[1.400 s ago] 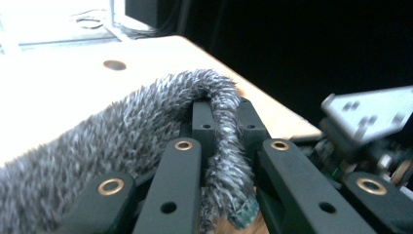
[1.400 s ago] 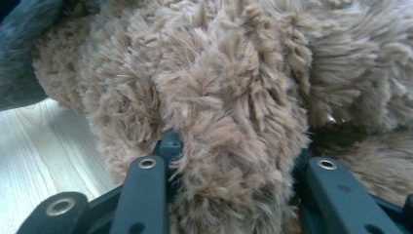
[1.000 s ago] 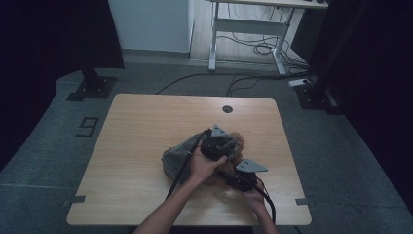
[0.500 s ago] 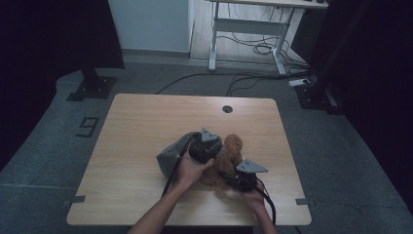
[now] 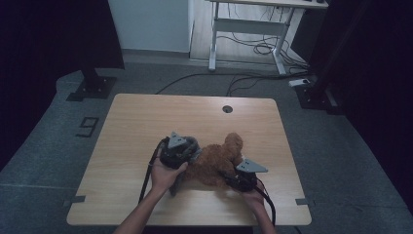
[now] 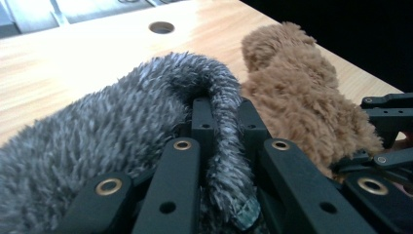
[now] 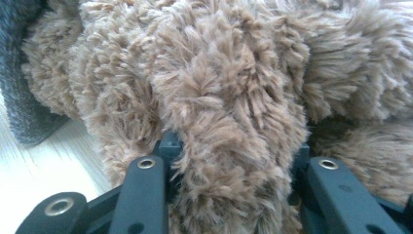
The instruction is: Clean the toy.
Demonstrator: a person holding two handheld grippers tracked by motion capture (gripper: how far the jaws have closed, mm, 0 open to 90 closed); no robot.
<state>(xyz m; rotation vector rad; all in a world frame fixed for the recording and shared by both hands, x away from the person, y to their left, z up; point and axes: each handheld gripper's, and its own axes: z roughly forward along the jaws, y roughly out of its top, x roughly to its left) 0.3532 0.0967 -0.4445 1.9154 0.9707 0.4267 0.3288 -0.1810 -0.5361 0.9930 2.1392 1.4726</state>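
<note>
A brown plush toy (image 5: 217,158) lies on the wooden table (image 5: 146,122), right of the middle. Beside it is a grey furry piece (image 6: 122,122), and my left gripper (image 5: 178,148) is shut on a fold of that grey fur (image 6: 224,112) just left of the toy (image 6: 297,92). At the toy's near right side my right gripper (image 5: 241,176) is shut on a thick tuft of brown fur (image 7: 234,156). A strip of the grey piece (image 7: 19,97) lies at the left edge of the right gripper view. The right gripper's jaws also show in the left gripper view.
A round cable hole (image 5: 227,108) sits near the table's far edge. Beyond the table stand a white desk frame (image 5: 243,29), floor cables (image 5: 253,48) and two dark stand bases (image 5: 92,87). A "9" mark (image 5: 87,126) is on the floor at the left.
My left gripper has moved to the left across the table with the grey fur in its jaws, uncovering more of the brown toy. The right gripper has stayed put.
</note>
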